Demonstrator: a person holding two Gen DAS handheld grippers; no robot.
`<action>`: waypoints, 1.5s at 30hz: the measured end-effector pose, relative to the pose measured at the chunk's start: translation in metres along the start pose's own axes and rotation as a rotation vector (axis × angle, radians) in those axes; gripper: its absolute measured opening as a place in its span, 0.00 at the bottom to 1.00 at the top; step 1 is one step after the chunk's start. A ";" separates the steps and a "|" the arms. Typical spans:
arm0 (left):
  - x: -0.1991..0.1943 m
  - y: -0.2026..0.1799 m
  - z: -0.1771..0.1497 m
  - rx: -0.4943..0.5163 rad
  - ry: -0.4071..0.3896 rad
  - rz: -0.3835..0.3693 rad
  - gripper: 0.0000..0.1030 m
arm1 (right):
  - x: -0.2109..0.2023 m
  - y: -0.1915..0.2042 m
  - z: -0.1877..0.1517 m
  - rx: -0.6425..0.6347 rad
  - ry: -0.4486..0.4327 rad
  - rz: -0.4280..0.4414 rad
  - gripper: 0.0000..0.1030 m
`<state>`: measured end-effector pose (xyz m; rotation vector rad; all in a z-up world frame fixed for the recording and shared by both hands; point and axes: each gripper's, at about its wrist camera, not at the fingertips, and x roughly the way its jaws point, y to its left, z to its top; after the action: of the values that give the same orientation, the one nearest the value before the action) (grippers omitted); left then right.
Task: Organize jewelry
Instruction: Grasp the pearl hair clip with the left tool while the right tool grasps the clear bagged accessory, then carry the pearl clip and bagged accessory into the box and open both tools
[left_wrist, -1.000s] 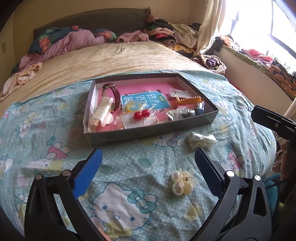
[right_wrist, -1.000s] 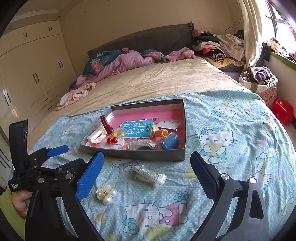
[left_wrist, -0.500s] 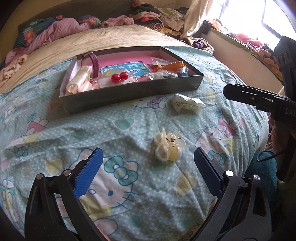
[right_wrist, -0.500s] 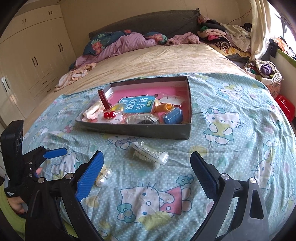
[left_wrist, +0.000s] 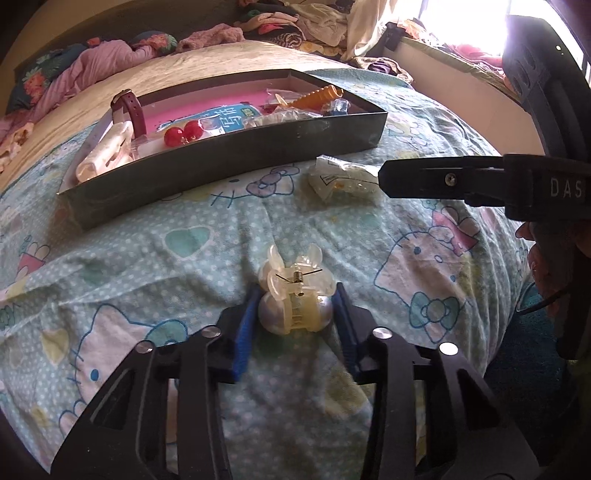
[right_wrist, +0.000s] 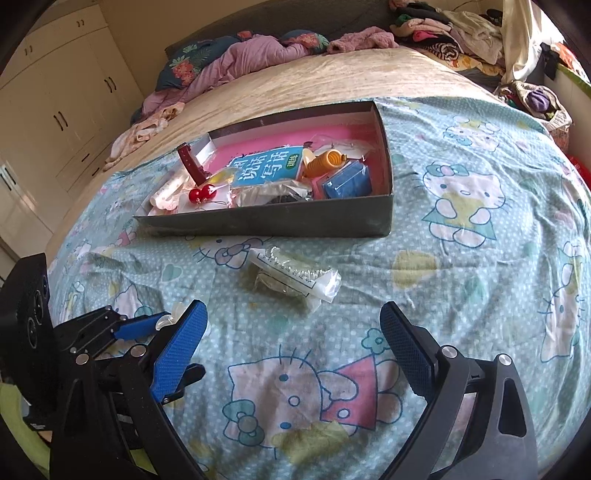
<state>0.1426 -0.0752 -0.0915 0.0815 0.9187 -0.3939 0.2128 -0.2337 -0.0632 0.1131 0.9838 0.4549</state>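
A pearl hair claw clip (left_wrist: 295, 297) is clamped between the blue pads of the left gripper (left_wrist: 295, 314), low over the Hello Kitty bedsheet (left_wrist: 424, 266). Its two pearl balls are gripped side to side, so its long axis lies across the jaws, while its translucent wings and spring point away from the camera toward the grey tray (left_wrist: 229, 158). The right gripper (right_wrist: 293, 345) is held wide apart and empty, just short of a clear plastic packet (right_wrist: 295, 277) lying near the tray's front wall.

Both views low, facing box (left_wrist: 236, 162)
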 end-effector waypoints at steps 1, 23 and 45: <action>-0.001 0.003 0.001 -0.012 -0.001 -0.013 0.29 | 0.004 0.000 0.001 0.006 0.008 0.002 0.91; -0.044 0.045 0.032 -0.102 -0.116 0.012 0.29 | 0.028 0.023 0.011 -0.074 -0.091 -0.058 0.57; -0.025 0.057 0.104 -0.090 -0.186 0.054 0.29 | -0.028 -0.003 0.057 -0.078 -0.255 -0.118 0.57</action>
<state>0.2287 -0.0393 -0.0147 -0.0131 0.7475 -0.3039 0.2476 -0.2420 -0.0109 0.0414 0.7170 0.3598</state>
